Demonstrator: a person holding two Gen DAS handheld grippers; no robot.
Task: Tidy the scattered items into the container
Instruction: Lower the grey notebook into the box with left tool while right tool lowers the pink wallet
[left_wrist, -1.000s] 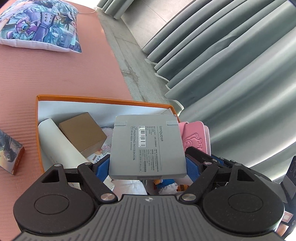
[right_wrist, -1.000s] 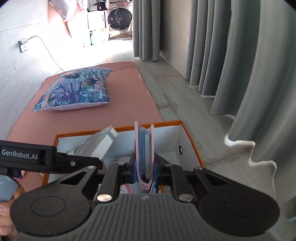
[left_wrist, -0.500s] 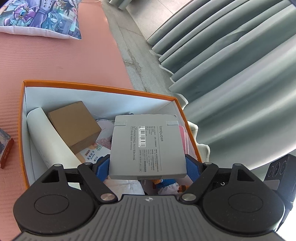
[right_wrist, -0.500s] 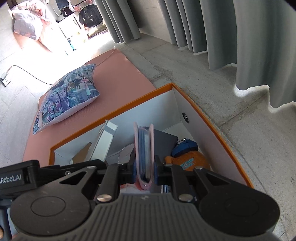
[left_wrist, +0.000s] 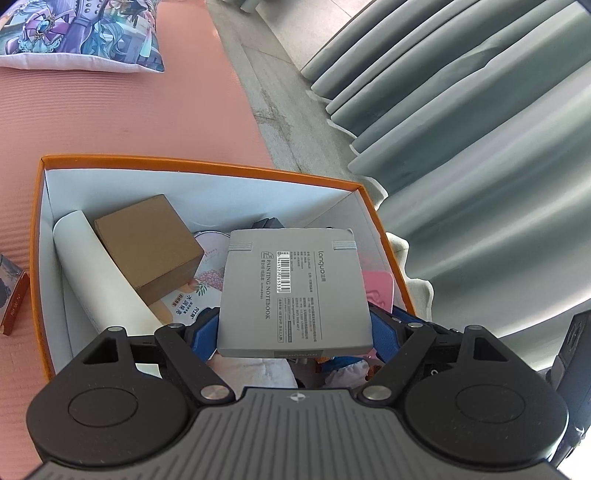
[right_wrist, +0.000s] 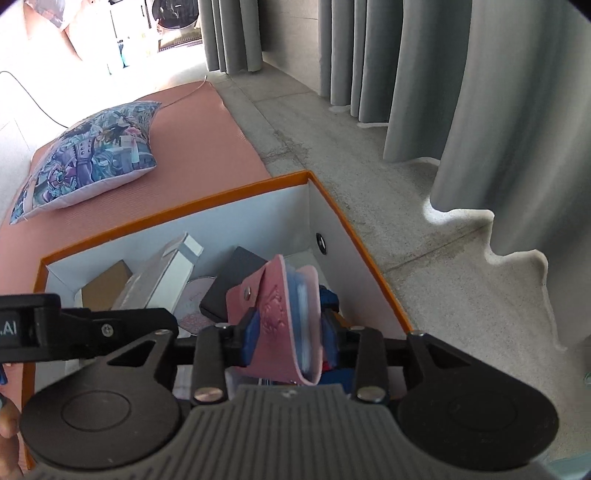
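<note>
My left gripper (left_wrist: 293, 328) is shut on a grey painting notebook (left_wrist: 291, 288) and holds it flat above the orange box (left_wrist: 192, 167). My right gripper (right_wrist: 286, 332) has opened wider around a pink card wallet (right_wrist: 280, 314). The wallet tilts loose between the blue pads over the box's right side (right_wrist: 354, 240). Inside the box lie a brown carton (left_wrist: 147, 236), a white roll (left_wrist: 96, 273), a round printed item (left_wrist: 210, 266) and a black case (right_wrist: 236, 273). The notebook also shows in the right wrist view (right_wrist: 162, 277).
The box stands on a pink mat (left_wrist: 110, 110) next to a bare concrete floor (right_wrist: 388, 184). A printed cushion (right_wrist: 92, 147) lies further back on the mat. A small red-edged box (left_wrist: 13, 299) lies on the mat left of the orange box. Grey curtains (right_wrist: 480, 110) hang at the right.
My right gripper's jaws have spread and the pink wallet has tipped from upright to slanted. Both grippers have moved further over the box. The left still holds the notebook.
</note>
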